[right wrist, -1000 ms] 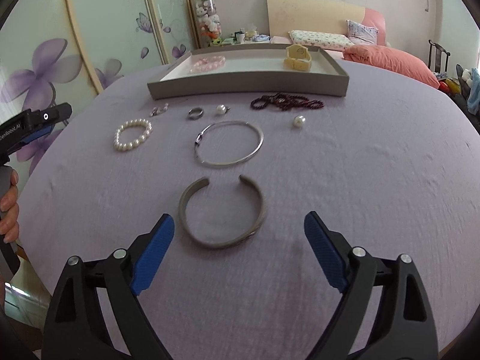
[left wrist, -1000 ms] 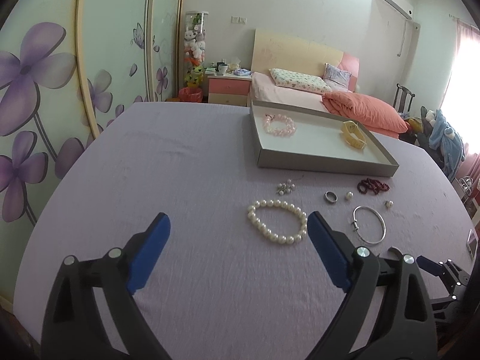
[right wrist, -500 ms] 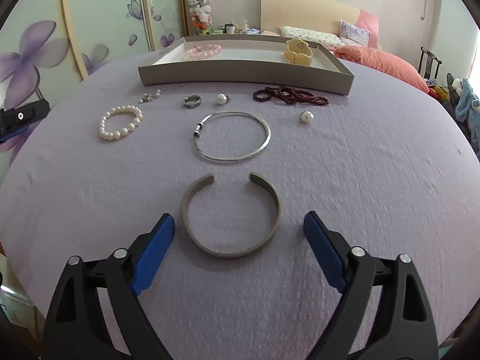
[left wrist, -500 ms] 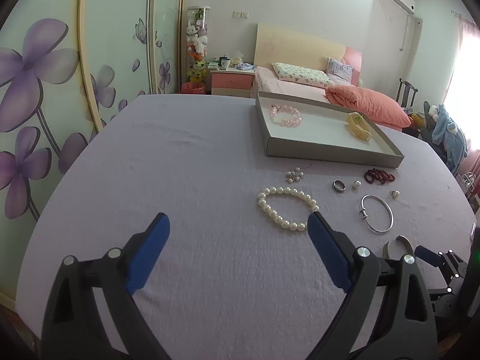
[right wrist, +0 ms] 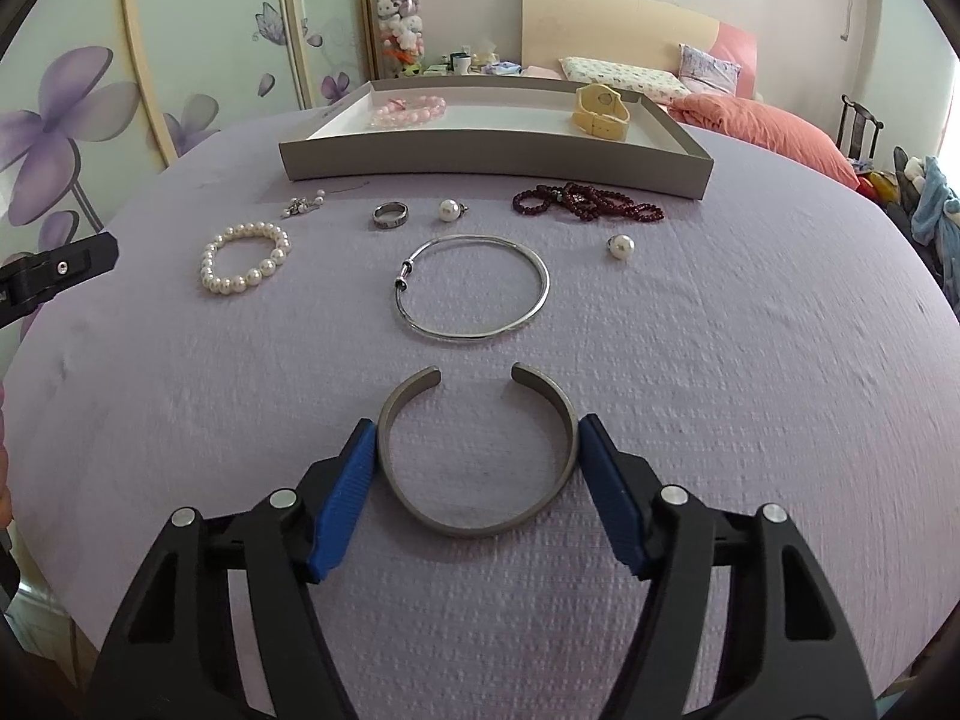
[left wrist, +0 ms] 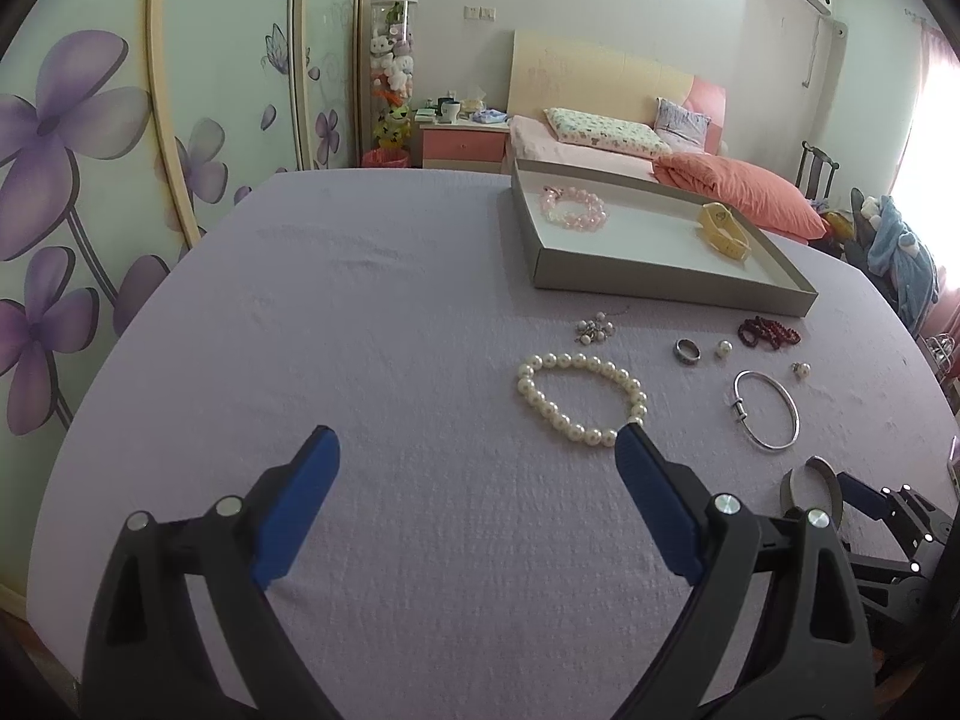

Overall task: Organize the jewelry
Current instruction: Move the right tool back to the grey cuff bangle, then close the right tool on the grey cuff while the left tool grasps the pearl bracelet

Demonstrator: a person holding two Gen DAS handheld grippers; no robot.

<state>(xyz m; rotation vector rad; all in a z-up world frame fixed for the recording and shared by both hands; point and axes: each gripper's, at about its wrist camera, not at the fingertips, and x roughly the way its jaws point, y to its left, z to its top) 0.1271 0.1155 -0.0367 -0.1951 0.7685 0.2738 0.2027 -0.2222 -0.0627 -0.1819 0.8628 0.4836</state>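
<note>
The open grey cuff bangle (right wrist: 477, 456) lies flat on the lilac tablecloth (right wrist: 750, 360) with its gap at twelve o'clock, between the two blue pads of the right gripper (right wrist: 477, 438); the jaws are closing, and the pads stand right against the cuff's outer sides at nine and three o'clock, though whether they already press on it cannot be told. At twelve o'clock from the cuff, just beyond its gap, lies a thin silver bangle (right wrist: 474, 288), and farther on a ring (right wrist: 390, 215), two pearl earrings (right wrist: 449, 210), and a dark red bead strand (right wrist: 591, 202). At ten o'clock lies a pearl bracelet (right wrist: 245, 260) with a small charm cluster (right wrist: 303, 204) past it. Behind them all stands a grey tray (right wrist: 498, 165) that holds a pink bead bracelet (right wrist: 411, 109) and a yellow watch (right wrist: 602, 111). The left gripper (left wrist: 477, 456) hovers over bare cloth, spread wide and holding nothing, with the pearl bracelet just past its right fingertip at one o'clock.
</note>
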